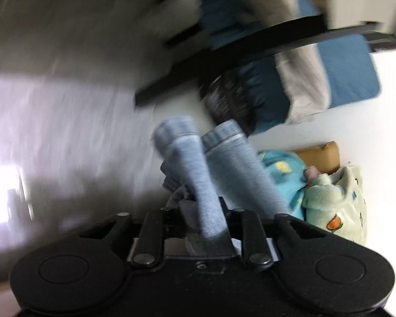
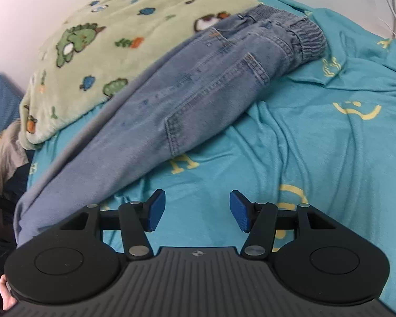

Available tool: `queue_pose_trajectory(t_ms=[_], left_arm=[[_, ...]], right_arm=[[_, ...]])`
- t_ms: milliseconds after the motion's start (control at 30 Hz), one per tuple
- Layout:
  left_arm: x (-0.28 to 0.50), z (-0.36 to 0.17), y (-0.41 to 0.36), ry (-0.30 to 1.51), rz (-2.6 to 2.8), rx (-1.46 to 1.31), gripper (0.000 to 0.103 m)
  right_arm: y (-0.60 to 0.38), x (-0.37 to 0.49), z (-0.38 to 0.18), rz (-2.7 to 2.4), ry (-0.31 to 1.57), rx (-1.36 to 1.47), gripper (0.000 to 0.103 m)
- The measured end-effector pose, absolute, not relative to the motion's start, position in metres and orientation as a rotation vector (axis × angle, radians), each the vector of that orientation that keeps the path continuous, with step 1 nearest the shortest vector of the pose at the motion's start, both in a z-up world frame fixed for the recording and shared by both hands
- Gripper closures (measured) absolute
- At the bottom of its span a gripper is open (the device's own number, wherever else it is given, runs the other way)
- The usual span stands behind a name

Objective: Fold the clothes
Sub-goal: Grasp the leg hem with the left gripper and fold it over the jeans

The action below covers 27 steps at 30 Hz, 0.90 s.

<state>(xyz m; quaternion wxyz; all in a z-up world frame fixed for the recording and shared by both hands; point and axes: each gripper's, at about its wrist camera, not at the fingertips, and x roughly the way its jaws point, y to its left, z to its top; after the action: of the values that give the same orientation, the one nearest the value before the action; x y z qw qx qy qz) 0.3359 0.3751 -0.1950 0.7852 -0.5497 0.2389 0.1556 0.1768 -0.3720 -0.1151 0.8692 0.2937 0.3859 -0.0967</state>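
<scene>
A pair of light blue jeans (image 2: 187, 89) lies across the teal bed sheet (image 2: 316, 158), waistband at the far right, legs running off to the lower left. My right gripper (image 2: 195, 211) is open and empty, its blue pads (image 2: 155, 211) hovering over the sheet just beside the jeans. In the blurred left wrist view my left gripper (image 1: 198, 227) is shut on the jeans' leg fabric (image 1: 206, 185), and the two cuffed leg ends (image 1: 198, 132) stick out ahead of it, lifted off the bed.
A pale green fleece blanket with dinosaur prints (image 2: 105, 39) is heaped at the far side of the bed, under the jeans' upper part; it also shows in the left wrist view (image 1: 335, 200). A blue cushion (image 1: 348, 74) and dark furniture bars (image 1: 250, 47) are beyond.
</scene>
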Motion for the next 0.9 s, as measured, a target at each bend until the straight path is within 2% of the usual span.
queue_pose_trajectory(t_ms=[267,500,700,900], left_arm=[[0.351,-0.039,0.297,0.416,0.264,-0.746,0.093],[0.359,0.051,0.168,0.349,0.144,-0.517,0.093],[0.362,0.063,0.054,0.369,0.043,-0.383,0.093],[0.352,0.015,-0.029,0.426,-0.024,-0.303,0.093]], right_arm=[[-0.386,0.175,-0.107,-0.162,0.753,0.722,0.046],[-0.403,0.166,-0.094,-0.163,0.700,0.791,0.046],[-0.416,0.163,-0.087,-0.156,0.657,0.785,0.046],[-0.429,0.159,-0.084,-0.121,0.632,0.800,0.046]])
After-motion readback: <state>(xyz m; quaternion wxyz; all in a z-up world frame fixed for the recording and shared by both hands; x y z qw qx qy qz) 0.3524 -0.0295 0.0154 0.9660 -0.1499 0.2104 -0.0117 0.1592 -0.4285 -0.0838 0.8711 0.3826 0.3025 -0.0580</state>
